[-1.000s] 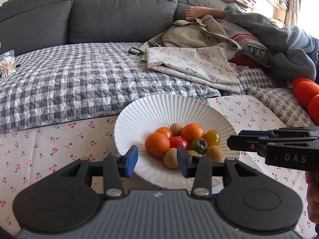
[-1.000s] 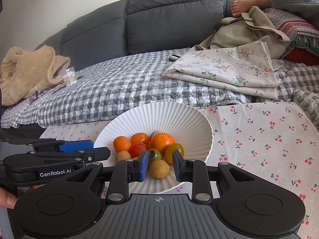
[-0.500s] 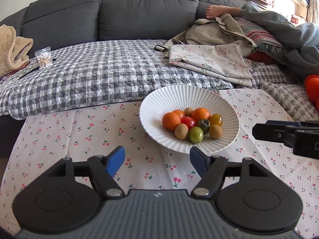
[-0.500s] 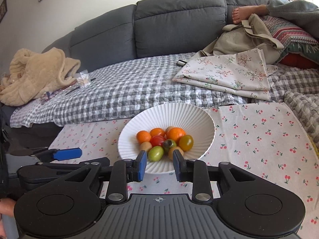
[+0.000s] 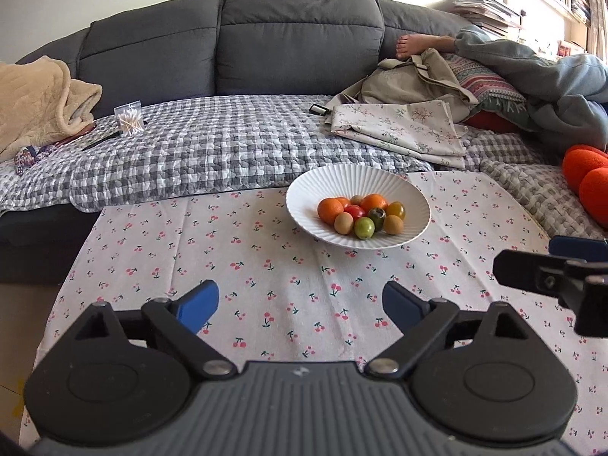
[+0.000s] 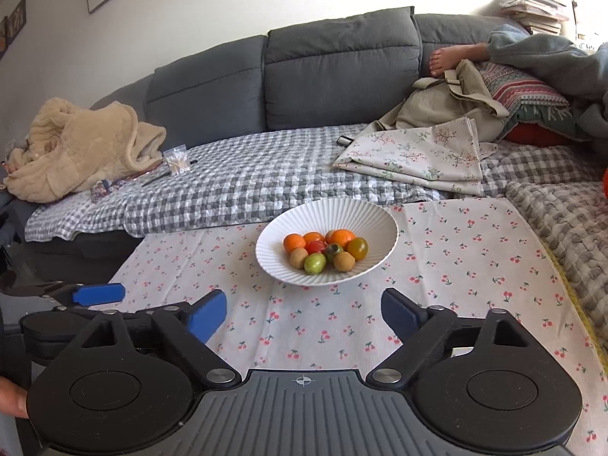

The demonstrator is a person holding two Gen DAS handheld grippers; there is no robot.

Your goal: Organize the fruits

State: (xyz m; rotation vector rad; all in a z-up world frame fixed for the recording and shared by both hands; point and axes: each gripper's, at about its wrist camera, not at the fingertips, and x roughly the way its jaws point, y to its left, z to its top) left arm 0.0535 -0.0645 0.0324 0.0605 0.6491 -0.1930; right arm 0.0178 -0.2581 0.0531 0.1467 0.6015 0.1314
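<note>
Left tool: I had it released, blue pads spread wide and nothing between them, hovering over the near part of the desk, well short of the bowl.
Right tool: likewise released and empty, jaws spread; from its own view it faced the bowl from the near edge of the desk.
Bowl: a white ribbed dish sat on the cherry-print cloth toward the far edge of the desk, just beside the checked sofa cover.
Fruits: all I could see of them lay heaped together in the bottom of the bowl, touching one another.
Oranges: I judged these the firmest and heaviest of the lot, round and apt to roll; I would take one across its widest part with a moderate squeeze.
Red tomato: I judged it thin-skinned and slick, wedged mid-pile between neighbours; it would want a light grip, and only once the pieces around it were out.
Green fruit: it sat at the near side of the heap, most open to a tool from my side; smooth skin, so I expected it could slip.
Brown fruits: small and egg-shaped, probably firm with a duller skin; I would grip across the short axis.
Risk: I judged the bowl light enough to slide on the cloth if a pad pushed its rim.
</note>
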